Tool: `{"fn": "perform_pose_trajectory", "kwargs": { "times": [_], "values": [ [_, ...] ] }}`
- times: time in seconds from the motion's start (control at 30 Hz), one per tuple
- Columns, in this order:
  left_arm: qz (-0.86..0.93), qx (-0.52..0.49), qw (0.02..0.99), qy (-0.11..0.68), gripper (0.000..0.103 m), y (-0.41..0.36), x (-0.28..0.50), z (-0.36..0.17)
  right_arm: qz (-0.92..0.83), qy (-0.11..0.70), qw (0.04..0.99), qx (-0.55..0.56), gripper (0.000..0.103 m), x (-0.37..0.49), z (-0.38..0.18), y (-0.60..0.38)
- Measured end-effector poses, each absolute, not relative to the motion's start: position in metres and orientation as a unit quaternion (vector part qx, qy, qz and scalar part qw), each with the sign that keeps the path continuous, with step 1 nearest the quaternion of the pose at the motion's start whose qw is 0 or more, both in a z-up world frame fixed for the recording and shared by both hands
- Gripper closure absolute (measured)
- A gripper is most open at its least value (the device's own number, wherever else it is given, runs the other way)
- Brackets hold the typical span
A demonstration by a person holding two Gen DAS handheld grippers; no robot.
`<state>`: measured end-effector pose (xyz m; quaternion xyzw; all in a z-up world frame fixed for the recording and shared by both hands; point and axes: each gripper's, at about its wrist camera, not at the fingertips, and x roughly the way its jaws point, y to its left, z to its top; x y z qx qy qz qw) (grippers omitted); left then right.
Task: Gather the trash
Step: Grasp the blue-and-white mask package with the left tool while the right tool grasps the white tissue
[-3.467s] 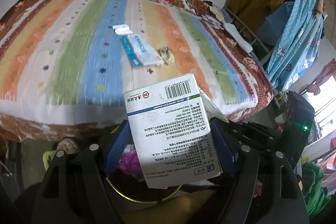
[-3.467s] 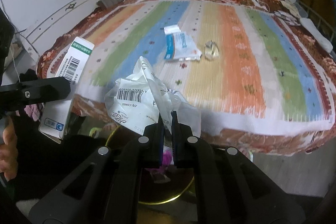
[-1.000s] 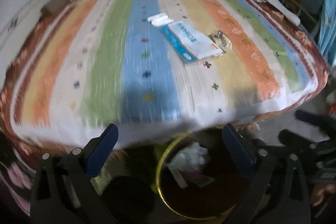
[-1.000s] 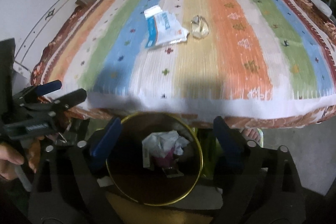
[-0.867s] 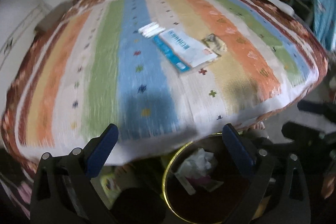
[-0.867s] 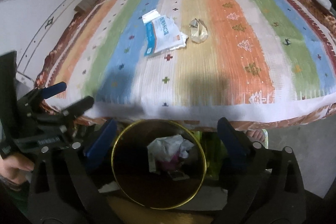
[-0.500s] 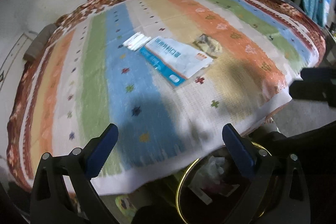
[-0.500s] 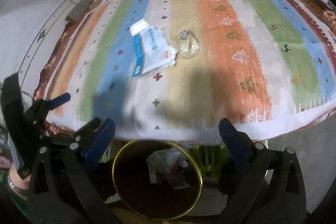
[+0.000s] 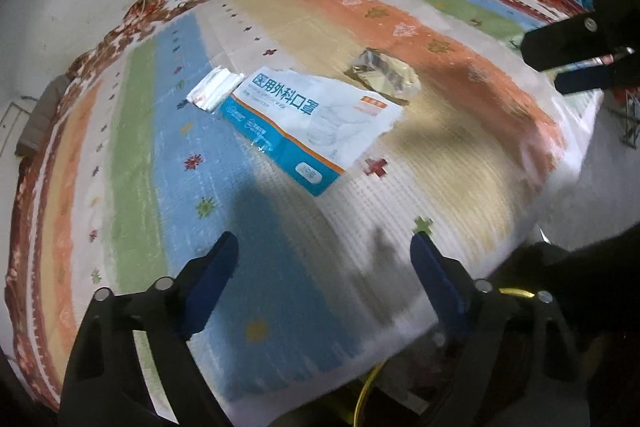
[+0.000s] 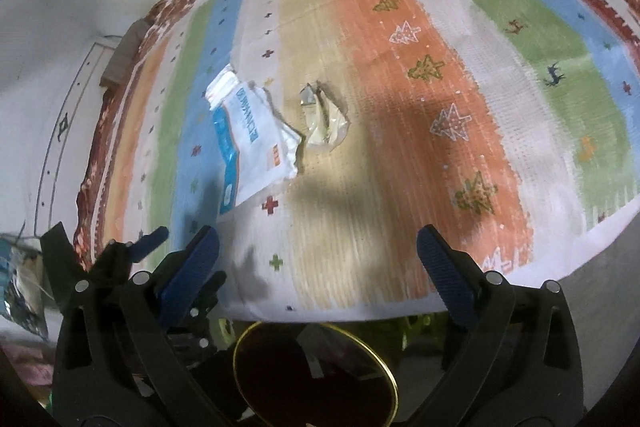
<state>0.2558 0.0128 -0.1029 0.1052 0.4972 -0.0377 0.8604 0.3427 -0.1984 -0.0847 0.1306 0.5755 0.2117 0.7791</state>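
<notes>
A: Left gripper (image 9: pixel 324 259)?
B: Low centre of its view, jaws closing, nothing between them — only the striped blanket (image 9: pixel 132 131) under it.
A: Right gripper (image 10: pixel 318 255)?
B: Jaws wide, empty, bottom of its frame. Bin (image 10: pixel 384 359) rim just below, between the fingers.
A: Trash?
B: Mid-frame on the blanket — blue-white mask packet (image 9: pixel 308 123), small white wrapper (image 9: pixel 214 89) touching its upper-left end, crumpled clear wrapper (image 9: pixel 384 71) at its upper right. Well apart from both grippers.
</notes>
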Motion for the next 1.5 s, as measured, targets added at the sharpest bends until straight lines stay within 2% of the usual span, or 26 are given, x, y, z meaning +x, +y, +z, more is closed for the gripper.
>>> {"fn": "perform_pose_trajectory", "kwargs": {
  "times": [0.03,0.1,0.33,0.4,0.47,0.53,0.57,0.83,1.23,1.33,1.4,1.5],
  "values": [
    [-0.040,0.109,0.859,0.499,0.025,0.013,0.260,-0.106,0.212,0.578,0.776,0.135,0.009,0.346,-0.088,-0.197],
    [-0.050,0.125,0.857,0.497,0.026,0.011,0.267,-0.114,0.209,0.582,0.773,0.139,0.009,0.353,-0.093,-0.195],
    [-0.062,0.162,0.863,0.474,0.045,0.006,0.286,-0.125,0.199,0.590,0.767,0.155,0.009,0.374,-0.110,-0.188],
    [-0.071,0.157,0.863,0.474,0.058,0.005,0.289,-0.126,0.197,0.594,0.763,0.161,0.009,0.380,-0.116,-0.185],
    [-0.084,0.145,0.859,0.484,0.086,0.006,0.293,-0.129,0.198,0.599,0.758,0.167,0.009,0.384,-0.121,-0.181],
    [-0.087,0.133,0.853,0.497,0.097,0.012,0.296,-0.133,0.198,0.602,0.755,0.168,0.010,0.387,-0.125,-0.176],
    [-0.087,0.130,0.853,0.498,0.099,0.015,0.296,-0.133,0.198,0.604,0.754,0.168,0.011,0.388,-0.127,-0.174],
    [-0.071,0.096,0.856,0.503,0.101,0.046,0.296,-0.132,0.204,0.614,0.741,0.177,0.022,0.394,-0.141,-0.149],
    [-0.089,0.077,0.860,0.496,0.101,0.044,0.298,-0.125,0.206,0.623,0.733,0.179,0.055,0.401,-0.165,-0.116],
    [-0.090,0.074,0.861,0.495,0.101,0.045,0.297,-0.125,0.205,0.623,0.735,0.174,0.068,0.402,-0.168,-0.113],
    [-0.089,0.074,0.861,0.495,0.101,0.045,0.297,-0.125,0.204,0.624,0.735,0.171,0.083,0.404,-0.170,-0.112],
    [-0.086,0.064,0.859,0.501,0.101,0.046,0.299,-0.125,0.210,0.625,0.734,0.164,0.097,0.404,-0.172,-0.109]
  ]
}}
